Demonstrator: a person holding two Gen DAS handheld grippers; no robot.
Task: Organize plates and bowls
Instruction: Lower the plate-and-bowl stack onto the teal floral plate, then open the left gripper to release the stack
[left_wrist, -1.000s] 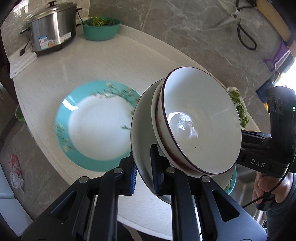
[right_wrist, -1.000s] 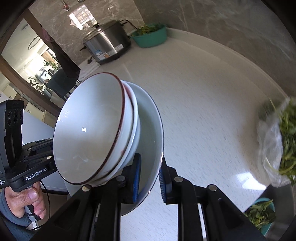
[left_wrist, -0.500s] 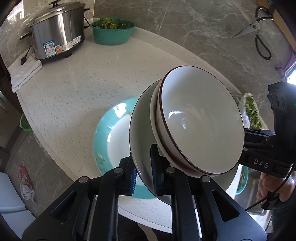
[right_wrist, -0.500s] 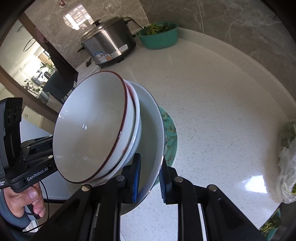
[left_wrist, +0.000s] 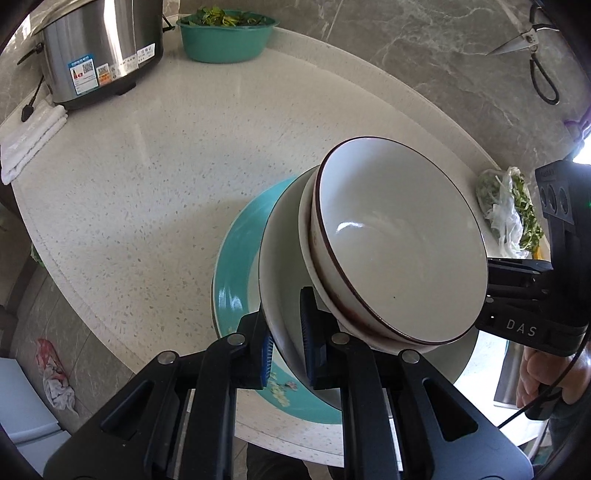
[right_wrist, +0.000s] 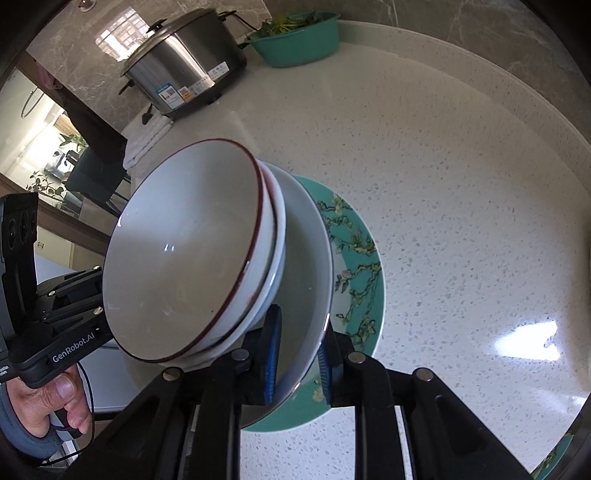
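The left claw (left_wrist: 286, 345) is clenched on the near rim of a wide white bowl (left_wrist: 284, 266), and the right claw (right_wrist: 297, 360) pinches the opposite rim of the same bowl (right_wrist: 310, 280). Two smaller bowls (left_wrist: 400, 251) nest inside it, the top one with a dark red rim. The stack hangs tilted just above a teal plate (left_wrist: 236, 266) that lies on the table (left_wrist: 147, 177) near its front edge.

The risks, as I judge them: the tilt could let the nested bowls slide out, and an uneven descent could chip the wide bowl on the plate. If one claw lets go first, the stack swings.

Round the plate the table is bare. A cooker (left_wrist: 99, 48), a green basin (left_wrist: 227, 33) and a bag of greens (left_wrist: 511, 214) sit well apart.
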